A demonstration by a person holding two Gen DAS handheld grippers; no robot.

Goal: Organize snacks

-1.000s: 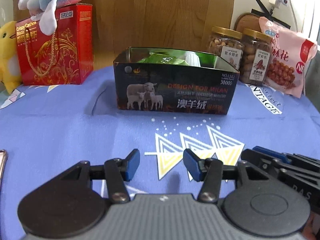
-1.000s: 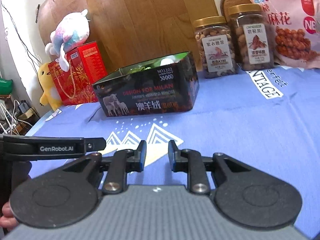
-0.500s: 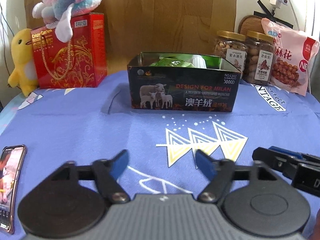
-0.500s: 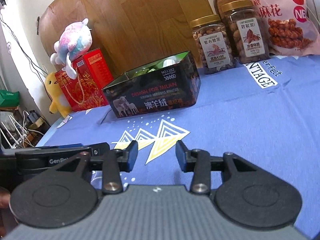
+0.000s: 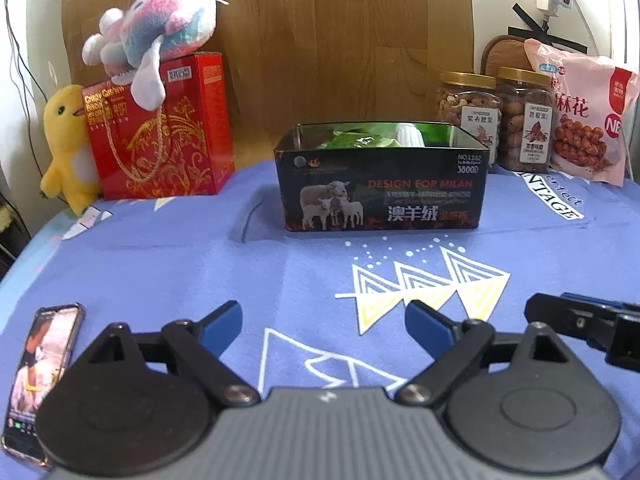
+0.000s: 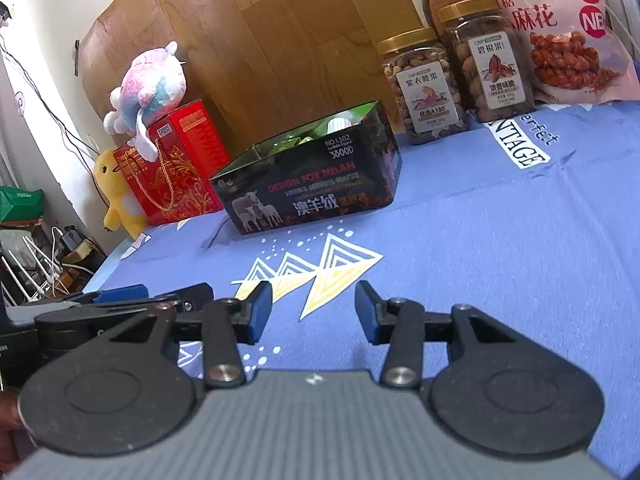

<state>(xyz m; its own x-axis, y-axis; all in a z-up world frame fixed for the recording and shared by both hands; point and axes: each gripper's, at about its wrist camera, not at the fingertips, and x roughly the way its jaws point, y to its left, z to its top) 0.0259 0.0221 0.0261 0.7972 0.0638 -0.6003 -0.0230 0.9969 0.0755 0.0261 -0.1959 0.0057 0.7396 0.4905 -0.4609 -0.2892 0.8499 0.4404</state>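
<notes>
A black open box (image 5: 384, 196) printed with sheep stands mid-table and holds green and white packets (image 5: 360, 140); it also shows in the right wrist view (image 6: 312, 192). Two gold-lidded nut jars (image 5: 468, 116) (image 6: 424, 88) and a pink snack bag (image 5: 580, 108) (image 6: 560, 28) stand behind it to the right. My left gripper (image 5: 322, 326) is open and empty, low over the blue cloth in front of the box. My right gripper (image 6: 314, 312) is open and empty, beside it on the right.
A red gift box (image 5: 160, 128) with a pastel plush (image 5: 156, 32) on top and a yellow duck plush (image 5: 68, 148) stand back left. A phone (image 5: 40, 376) lies at the cloth's front left edge. A wooden board (image 5: 320, 40) backs the table.
Both grippers have drawn back from the box and opened wider; the left jaws spread the most. The phone has come into the left wrist view.
</notes>
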